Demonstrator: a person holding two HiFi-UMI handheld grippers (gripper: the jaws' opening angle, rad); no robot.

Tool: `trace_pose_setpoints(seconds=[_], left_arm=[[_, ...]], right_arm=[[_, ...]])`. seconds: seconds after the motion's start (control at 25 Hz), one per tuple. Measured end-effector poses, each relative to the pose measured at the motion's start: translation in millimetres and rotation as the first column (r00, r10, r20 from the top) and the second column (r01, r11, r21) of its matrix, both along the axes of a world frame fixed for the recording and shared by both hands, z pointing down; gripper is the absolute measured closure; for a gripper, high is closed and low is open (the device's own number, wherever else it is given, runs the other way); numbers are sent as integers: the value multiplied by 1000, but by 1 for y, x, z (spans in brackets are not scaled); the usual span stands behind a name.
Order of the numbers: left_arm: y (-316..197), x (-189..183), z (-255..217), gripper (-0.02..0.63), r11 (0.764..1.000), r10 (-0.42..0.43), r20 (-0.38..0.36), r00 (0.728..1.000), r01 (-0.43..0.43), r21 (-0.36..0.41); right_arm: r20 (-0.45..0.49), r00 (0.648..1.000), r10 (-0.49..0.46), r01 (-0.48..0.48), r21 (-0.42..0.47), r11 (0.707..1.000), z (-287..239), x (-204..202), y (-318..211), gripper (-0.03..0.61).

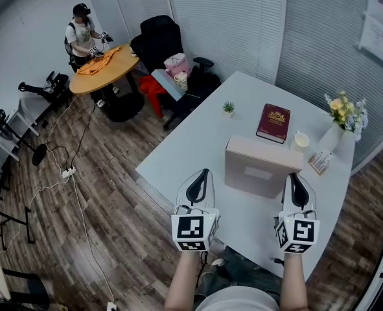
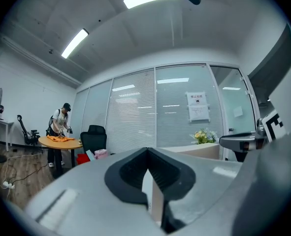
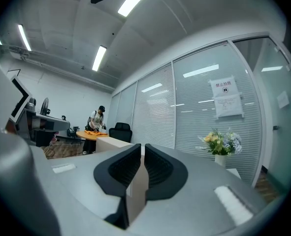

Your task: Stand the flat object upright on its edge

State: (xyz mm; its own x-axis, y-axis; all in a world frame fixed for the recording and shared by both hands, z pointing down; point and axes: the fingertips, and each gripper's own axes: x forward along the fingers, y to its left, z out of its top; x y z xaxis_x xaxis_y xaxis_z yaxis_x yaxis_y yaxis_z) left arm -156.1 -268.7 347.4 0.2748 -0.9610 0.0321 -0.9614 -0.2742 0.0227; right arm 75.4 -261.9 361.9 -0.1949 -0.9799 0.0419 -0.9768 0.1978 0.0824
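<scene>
Beige box (image 1: 261,167) stands on edge on the white desk (image 1: 197,141); left hand-held gripper (image 1: 203,173), at its 8 o'clock, is closed and empty; right hand-held gripper (image 1: 295,177), closed, at 4 o'clock

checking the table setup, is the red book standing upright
No, the red book lies flat on the white table with its cover facing up.

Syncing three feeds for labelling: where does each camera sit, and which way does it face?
Head view: on the head, steeply down at the table and box; left gripper, right gripper, forearms show.
Left gripper view: on that gripper, level toward the blinds; own fingers.
Right gripper view: likewise; own fingers.
All share the box and flowers.
</scene>
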Motion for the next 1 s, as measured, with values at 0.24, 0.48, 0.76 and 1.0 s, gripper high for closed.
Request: trace_pose_setpoints(seconds=[0.24,0.48,0.76,1.0], left_arm=[[0,0,0,614,1000,-1,-1,1000,1,-9],[-1,2,3,614,1000,3,4,1000,-3,-14],[1,2,5,614,1000,5,2,1000,-5,-17],[2,5,4,614,1000,15,9,1000,-15,-11]], right_arm=[[-2,1000,5,-5,-5,1000,1,2,0,537],[-7,1000,8,-8,-4,1000,1,4,0,537],[-9,1000,13,-13,-10,1000,3,5,3,538],[-8,1000,17,-17,-11,1000,4,7,4,538]])
